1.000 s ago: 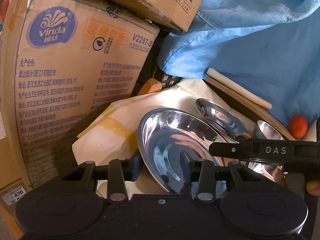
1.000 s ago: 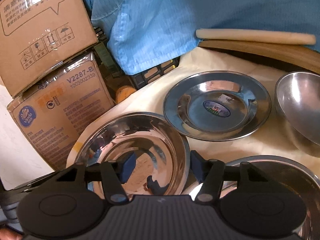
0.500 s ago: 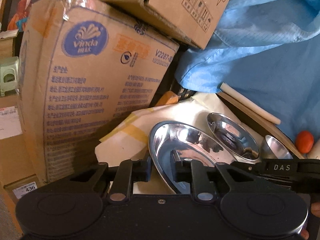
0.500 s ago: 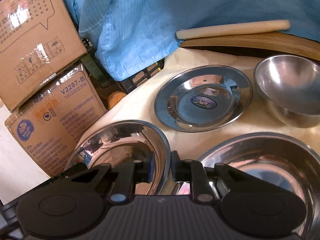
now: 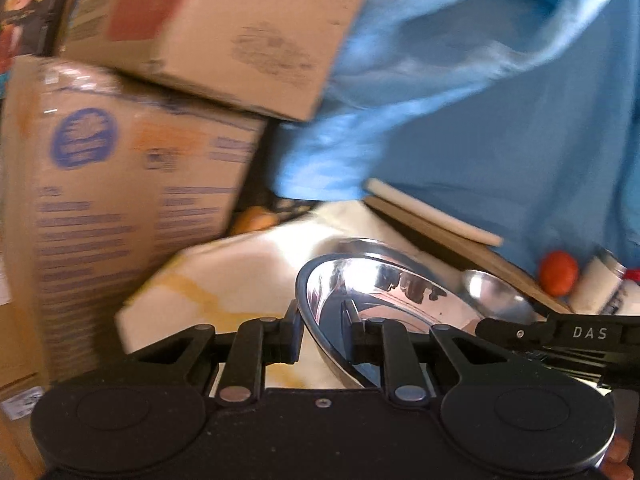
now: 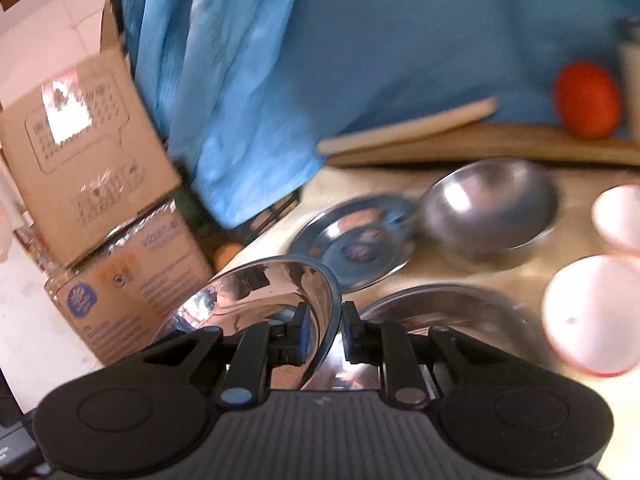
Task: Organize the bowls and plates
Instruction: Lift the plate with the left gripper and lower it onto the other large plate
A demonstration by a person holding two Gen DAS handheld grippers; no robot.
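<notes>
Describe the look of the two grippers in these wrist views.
Both are matte black, with two round discs on the body, silver pivot pins and linked finger bars. The left gripper has black pads; the right gripper has blue pads, a ribbed grey body and white "DAS" lettering on its side.

The left gripper (image 5: 324, 338) is matte black plastic. Its body carries two round raised discs at seven and five o'clock in the left wrist view, with a small screw between them at six. Two flat link bars run up from silver rivets to blocky black fingers (image 5: 288, 338). The right gripper (image 6: 324, 332) has a ribbed dark grey body with the same two discs; one rivet is blue, the other silver, and its finger pads (image 6: 302, 332) are blue. At three o'clock in the left view a black bar bears the white letters DAS.
</notes>
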